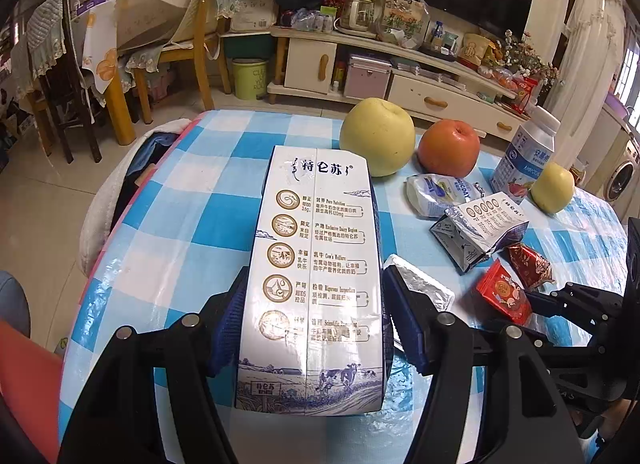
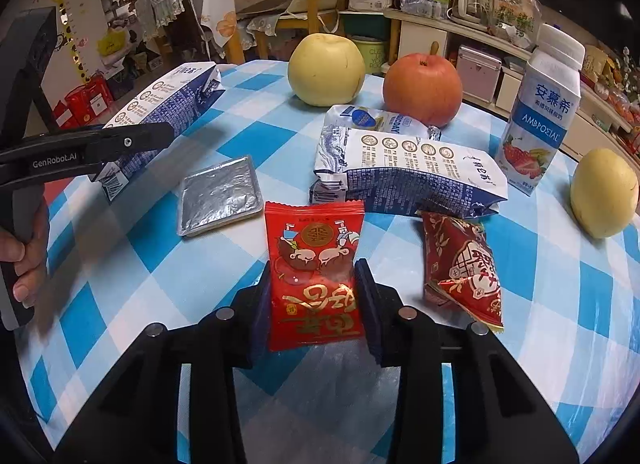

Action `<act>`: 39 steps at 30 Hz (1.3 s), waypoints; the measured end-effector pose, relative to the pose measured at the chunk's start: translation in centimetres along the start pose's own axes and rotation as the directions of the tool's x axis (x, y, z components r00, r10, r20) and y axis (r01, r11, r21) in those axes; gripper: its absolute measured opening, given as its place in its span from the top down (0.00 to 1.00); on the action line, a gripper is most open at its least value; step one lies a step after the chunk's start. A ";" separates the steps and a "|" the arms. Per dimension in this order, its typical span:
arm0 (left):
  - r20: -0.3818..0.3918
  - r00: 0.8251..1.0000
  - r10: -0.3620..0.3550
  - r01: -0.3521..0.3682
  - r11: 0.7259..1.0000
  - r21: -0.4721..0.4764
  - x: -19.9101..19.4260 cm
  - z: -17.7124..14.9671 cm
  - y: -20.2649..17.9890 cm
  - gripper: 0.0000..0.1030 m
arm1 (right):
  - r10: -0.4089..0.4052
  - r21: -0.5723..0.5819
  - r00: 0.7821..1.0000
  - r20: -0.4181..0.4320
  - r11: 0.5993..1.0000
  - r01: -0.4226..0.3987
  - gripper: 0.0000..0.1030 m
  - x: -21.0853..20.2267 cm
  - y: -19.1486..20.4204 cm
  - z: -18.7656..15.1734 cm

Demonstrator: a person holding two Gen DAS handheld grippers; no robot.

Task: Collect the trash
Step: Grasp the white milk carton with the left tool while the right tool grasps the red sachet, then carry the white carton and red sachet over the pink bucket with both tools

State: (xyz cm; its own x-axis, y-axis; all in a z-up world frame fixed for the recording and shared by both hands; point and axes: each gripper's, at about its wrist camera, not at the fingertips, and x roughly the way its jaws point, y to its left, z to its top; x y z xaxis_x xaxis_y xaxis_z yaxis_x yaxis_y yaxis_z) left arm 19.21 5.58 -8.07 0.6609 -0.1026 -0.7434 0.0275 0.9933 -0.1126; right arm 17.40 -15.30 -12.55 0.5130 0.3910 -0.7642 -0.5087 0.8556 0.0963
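While both tools grip trash, fruit stands beyond them on the checked tabletop [image 2: 132,264].
Left tool [image 1: 314,304] clamps a flattened milk carton [image 1: 316,264]; right tool [image 2: 314,296] clamps a red snack wrapper [image 2: 314,264], foil tray [image 2: 218,195] just ahead-left.

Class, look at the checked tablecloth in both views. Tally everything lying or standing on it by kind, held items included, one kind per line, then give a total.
Milk cartons: 2
Red snack packets: 2
Foil pouch: 1
White-blue wrapper: 1
Yoghurt bottle: 1
Yellow fruits: 2
Orange-red apple: 1
Total: 10
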 end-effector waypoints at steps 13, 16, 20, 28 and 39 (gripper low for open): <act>0.029 0.999 0.016 -0.017 0.999 0.051 -0.6 -0.2 -1.1 0.36 | -0.024 0.019 0.997 0.068 1.000 0.022 0.61 -2.5 0.4 0.6; 0.042 0.999 0.026 -0.028 0.997 0.069 -0.9 -0.3 -1.4 0.36 | -0.030 0.028 0.996 0.080 0.999 0.028 0.61 -3.0 0.3 0.8; 0.051 0.998 0.026 -0.030 0.996 0.081 -1.3 -0.3 -1.9 0.36 | -0.031 0.046 0.995 0.099 0.999 0.026 0.61 -3.8 0.1 1.0; 0.098 0.995 0.017 -0.028 0.994 0.106 -3.8 -0.6 -2.9 0.36 | -0.043 0.057 0.989 0.140 0.998 0.036 0.61 -7.0 1.0 0.4; 0.185 0.980 0.076 -0.098 0.989 0.109 -11.7 -3.5 -3.0 0.36 | -0.044 0.058 0.978 0.206 0.998 0.032 0.61 -13.1 4.8 -0.4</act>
State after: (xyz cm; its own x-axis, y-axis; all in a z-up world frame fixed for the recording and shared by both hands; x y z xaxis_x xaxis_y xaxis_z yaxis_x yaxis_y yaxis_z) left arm 8.72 3.60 -1.34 0.7886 -0.0148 -0.6147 0.0444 0.9985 0.0330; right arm 7.92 -16.48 -2.34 0.6661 0.4148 -0.6198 -0.4506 0.8861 0.1087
